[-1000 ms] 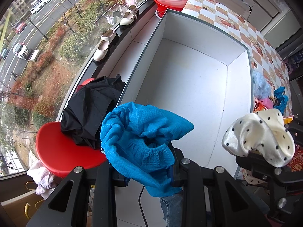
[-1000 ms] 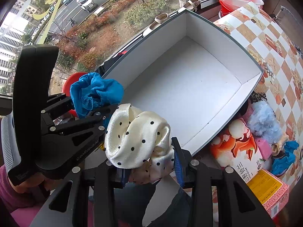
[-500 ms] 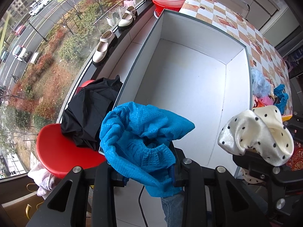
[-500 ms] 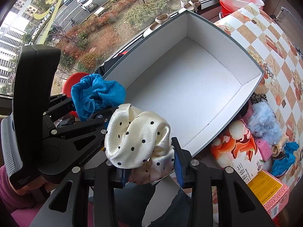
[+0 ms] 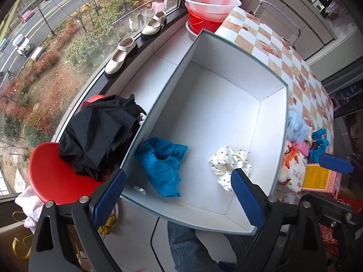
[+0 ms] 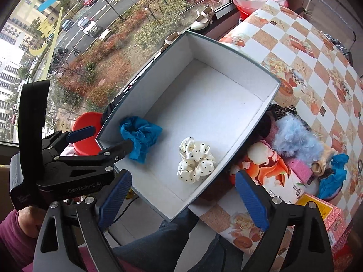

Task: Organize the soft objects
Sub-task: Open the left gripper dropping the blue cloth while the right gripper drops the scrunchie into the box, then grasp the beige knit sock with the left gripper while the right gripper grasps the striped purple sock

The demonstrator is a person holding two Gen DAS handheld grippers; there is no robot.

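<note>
**Operator:** Box (image 5: pixel 226 117) first. I have two soft things lying on its floor at the near end: the blue cloth (image 5: pixel 162 164) against the left wall, the dotted scrunchie (image 5: pixel 229 163) further right. Neither touches the other.

**Partner:** And your grippers?

**Operator:** Left gripper (image 5: pixel 179 195) is spread wide and carries nothing. Right gripper (image 6: pixel 181 198) the same, jaws apart, nothing between them. Both hang above the box's near edge.

**Partner:** So where does the next piece come from?

**Operator:** From the pile (image 6: pixel 297 146) on the checked table (image 6: pixel 317 52), I judge. It sits just outside the box's right wall: a pale blue fluffy thing (image 6: pixel 296 139), a pink piece (image 6: pixel 297 166), another blue cloth (image 6: pixel 334 175), all resting on or beside a printed carton (image 6: pixel 270 173).

**Partner:** Which hand is nearer?

**Operator:** My right one. In the right wrist view the pile lies ahead and off to the right of that gripper, past its right finger (image 6: pixel 249 200). My left gripper is on the far side, near the red stool (image 5: pixel 52 179) and black garment (image 5: pixel 99 133), with the box between it and the pile.

**Partner:** Any long axis to line up on?

**Operator:** None I can tell. These are bunched lumps, and the fluffy one sits topmost, so I would go in from above with my right.
</note>
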